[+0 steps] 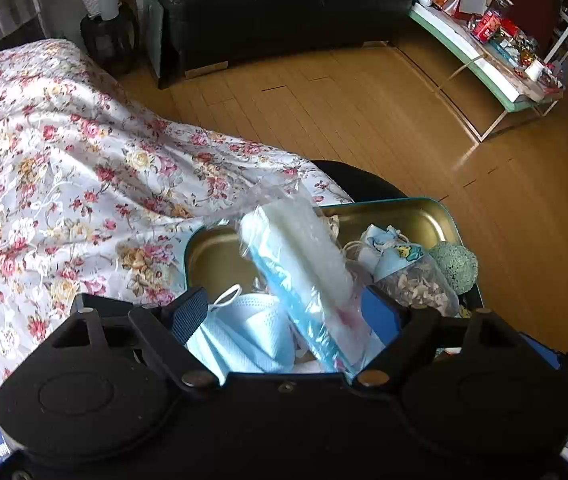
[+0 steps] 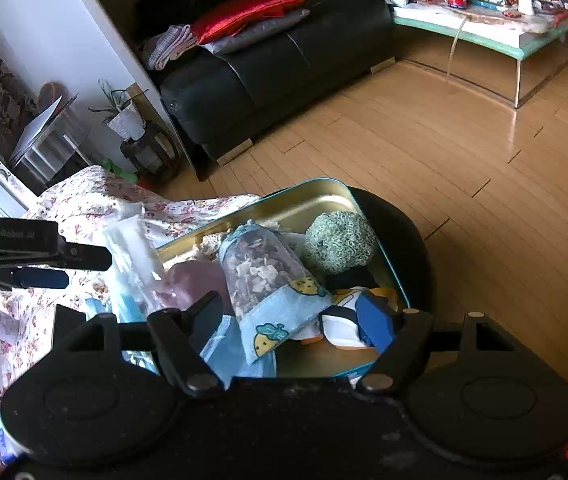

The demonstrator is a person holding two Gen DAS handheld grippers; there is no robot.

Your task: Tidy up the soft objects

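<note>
Floral bedding (image 1: 64,168) lies beside one gold tin (image 2: 316,196) holding one green knitted ball (image 2: 340,248), one clear sachet of dried petals (image 2: 260,268), one strawberry-print cloth (image 2: 280,316) and one plastic-wrapped mask pack (image 1: 304,272). Both tools, left (image 1: 284,316) and right (image 2: 296,316), are spread, gripping nothing.

One metal tin (image 2: 380,248) is seen in the middle of the right wrist view. Inside it, one fuzzy green ball (image 2: 340,246), one clear bag of dried petals (image 2: 260,268), one blue strawberry cloth (image 2: 280,316) and one toy penguin (image 2: 348,320) are counted. One plastic pack of masks (image 1: 304,276) is seen at the tin's left, and one loose blue mask (image 1: 244,332) below it. Two tools are seen, one low in each view (image 1: 290,316) (image 2: 296,316).
</note>
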